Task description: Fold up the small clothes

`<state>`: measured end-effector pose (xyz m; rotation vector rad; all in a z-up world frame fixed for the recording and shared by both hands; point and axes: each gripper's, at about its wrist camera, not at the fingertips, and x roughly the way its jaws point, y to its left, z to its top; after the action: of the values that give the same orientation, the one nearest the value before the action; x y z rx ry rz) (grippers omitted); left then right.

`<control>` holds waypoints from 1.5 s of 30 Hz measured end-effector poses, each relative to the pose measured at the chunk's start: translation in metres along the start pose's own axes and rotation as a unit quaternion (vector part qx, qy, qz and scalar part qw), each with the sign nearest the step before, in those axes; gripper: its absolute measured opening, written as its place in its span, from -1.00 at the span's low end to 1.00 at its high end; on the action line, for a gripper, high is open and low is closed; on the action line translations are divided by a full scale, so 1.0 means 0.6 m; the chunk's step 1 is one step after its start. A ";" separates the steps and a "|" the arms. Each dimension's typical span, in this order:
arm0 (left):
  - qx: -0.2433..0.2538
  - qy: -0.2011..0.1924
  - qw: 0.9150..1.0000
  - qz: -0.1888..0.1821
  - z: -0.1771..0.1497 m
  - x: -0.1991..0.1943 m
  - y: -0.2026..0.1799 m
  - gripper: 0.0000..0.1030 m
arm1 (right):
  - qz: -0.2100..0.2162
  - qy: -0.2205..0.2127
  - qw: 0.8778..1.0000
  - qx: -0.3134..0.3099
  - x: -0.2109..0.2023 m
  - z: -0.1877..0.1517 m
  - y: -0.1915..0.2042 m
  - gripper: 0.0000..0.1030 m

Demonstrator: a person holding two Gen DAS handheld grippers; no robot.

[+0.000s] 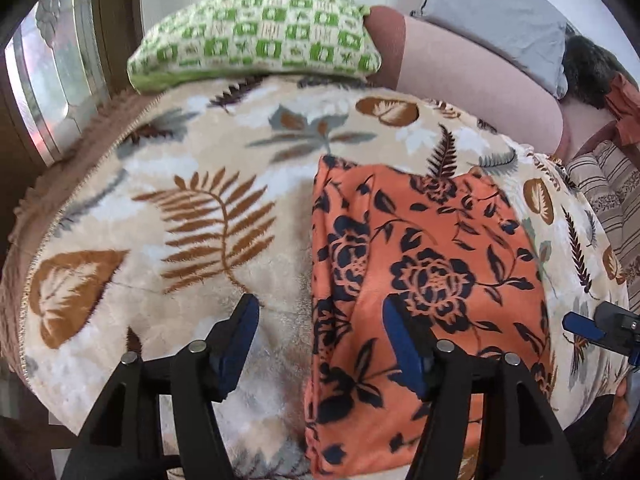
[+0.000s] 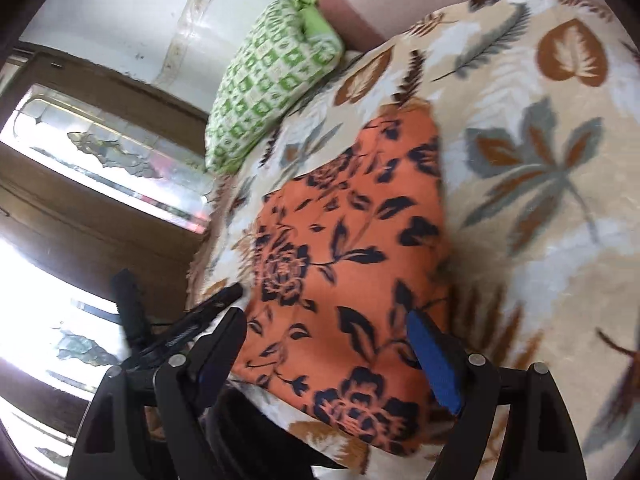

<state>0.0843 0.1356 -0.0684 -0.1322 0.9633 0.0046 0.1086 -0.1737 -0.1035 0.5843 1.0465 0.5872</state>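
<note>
An orange garment with dark blue flowers point(image 1: 432, 248) lies folded and flat on a beige leaf-print blanket point(image 1: 180, 208). My left gripper point(image 1: 320, 320) hovers over the garment's left edge. Its blue-padded jaws are open and nothing is between them. In the right wrist view the same garment point(image 2: 352, 240) lies on the blanket point(image 2: 540, 200). My right gripper point(image 2: 328, 332) is open above its near part and does not pinch the cloth. The right gripper's tip point(image 1: 592, 328) shows at the right edge of the left wrist view.
A green-and-white patterned pillow point(image 1: 256, 36) rests at the blanket's far edge, with a pink bolster point(image 1: 480, 88) and a grey pillow point(image 1: 492, 12) to its right. Striped cloth point(image 1: 608, 192) lies at the far right. A glass-fronted wooden frame point(image 2: 104, 160) stands beside the bed.
</note>
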 end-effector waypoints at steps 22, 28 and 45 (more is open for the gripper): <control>0.022 0.031 0.999 0.021 -0.054 0.028 -0.017 0.37 | -0.010 0.013 1.000 0.019 0.119 0.069 -0.013 0.80; 0.034 0.011 0.999 0.015 -0.087 -0.015 -0.013 0.37 | 0.004 -0.009 1.000 -0.004 0.091 0.098 0.023 0.81; 0.019 0.055 0.998 0.005 -0.124 0.021 0.000 0.42 | 0.030 0.028 0.992 0.122 0.192 0.239 -0.102 0.80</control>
<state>0.0308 0.1266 -0.1206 -0.0926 1.0726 -0.0111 0.2929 -0.1602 -0.1619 0.8194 1.1665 0.5345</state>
